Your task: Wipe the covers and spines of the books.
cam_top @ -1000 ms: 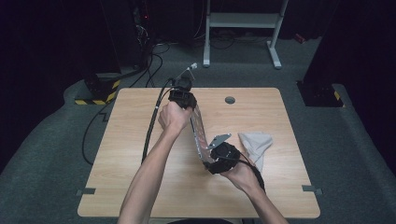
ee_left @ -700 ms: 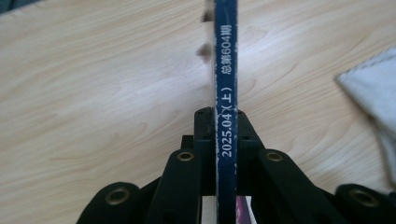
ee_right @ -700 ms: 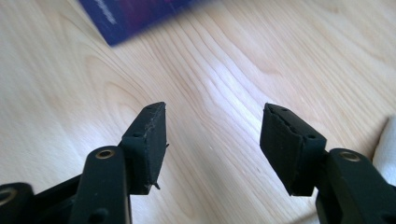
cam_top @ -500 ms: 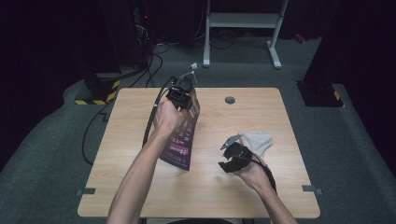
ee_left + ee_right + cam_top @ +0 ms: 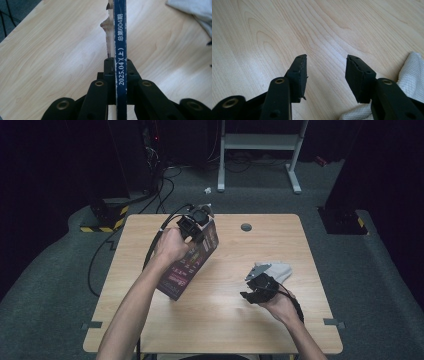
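- A magazine (image 5: 192, 262) is clamped by its spine in the left hand-held gripper (image 5: 196, 222), tilted above the tabletop (image 5: 225, 315).
- The right hand-held gripper (image 5: 325, 71) is held part open, its jaws just closing on nothing, beside a white cloth (image 5: 412, 75).

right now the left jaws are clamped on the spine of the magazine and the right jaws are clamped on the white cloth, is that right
Not quite. The left gripper is clamped on the magazine by its spine, but the right gripper holds nothing. The right gripper view shows its jaws, which have just been closing, apart over bare table, with the white cloth lying beside them.
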The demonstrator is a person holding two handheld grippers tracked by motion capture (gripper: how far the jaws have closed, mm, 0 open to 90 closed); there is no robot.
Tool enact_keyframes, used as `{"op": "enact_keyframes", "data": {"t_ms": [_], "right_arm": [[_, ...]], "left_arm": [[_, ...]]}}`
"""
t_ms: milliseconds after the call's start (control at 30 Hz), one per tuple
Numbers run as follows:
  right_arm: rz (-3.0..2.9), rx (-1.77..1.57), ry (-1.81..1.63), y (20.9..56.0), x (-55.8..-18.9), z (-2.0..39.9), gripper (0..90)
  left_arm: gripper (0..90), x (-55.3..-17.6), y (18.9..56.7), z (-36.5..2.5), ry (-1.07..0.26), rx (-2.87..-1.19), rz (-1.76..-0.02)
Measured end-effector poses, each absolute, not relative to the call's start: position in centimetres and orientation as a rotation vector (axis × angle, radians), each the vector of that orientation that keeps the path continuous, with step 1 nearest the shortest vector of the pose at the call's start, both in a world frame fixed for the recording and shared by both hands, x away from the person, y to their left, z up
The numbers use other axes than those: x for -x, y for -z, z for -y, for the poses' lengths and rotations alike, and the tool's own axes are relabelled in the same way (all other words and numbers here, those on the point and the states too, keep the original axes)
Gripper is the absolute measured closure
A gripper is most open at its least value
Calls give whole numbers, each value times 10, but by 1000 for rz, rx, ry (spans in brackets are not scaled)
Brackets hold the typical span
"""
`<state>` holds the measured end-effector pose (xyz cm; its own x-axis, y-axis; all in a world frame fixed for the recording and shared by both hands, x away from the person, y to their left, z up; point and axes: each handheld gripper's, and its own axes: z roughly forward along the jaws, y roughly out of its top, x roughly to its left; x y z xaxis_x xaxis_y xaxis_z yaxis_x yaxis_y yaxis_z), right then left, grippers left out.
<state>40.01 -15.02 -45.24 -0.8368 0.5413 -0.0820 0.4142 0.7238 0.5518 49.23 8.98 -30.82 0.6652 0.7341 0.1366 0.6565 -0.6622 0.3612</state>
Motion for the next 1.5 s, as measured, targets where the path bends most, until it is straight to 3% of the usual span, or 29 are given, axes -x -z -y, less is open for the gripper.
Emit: {"op": "enact_keyframes", "data": {"t_ms": [100, 500, 900, 1500], "right_arm": [[-2696, -741, -789, 452, -400, 156, 543], [-2699, -616, -873, 442, -400, 179, 518], [-2712, -551, -914, 417, -413, 173, 429], [-2706, -384, -939, 401, -425, 150, 444]], "left_arm": [[840, -485, 311, -83, -363, -2683, -970], [839, -461, 312, -61, -291, -2788, -680], [839, -441, 309, -48, -233, -2827, -487], [839, -423, 310, -35, -185, -2842, -304]]}}
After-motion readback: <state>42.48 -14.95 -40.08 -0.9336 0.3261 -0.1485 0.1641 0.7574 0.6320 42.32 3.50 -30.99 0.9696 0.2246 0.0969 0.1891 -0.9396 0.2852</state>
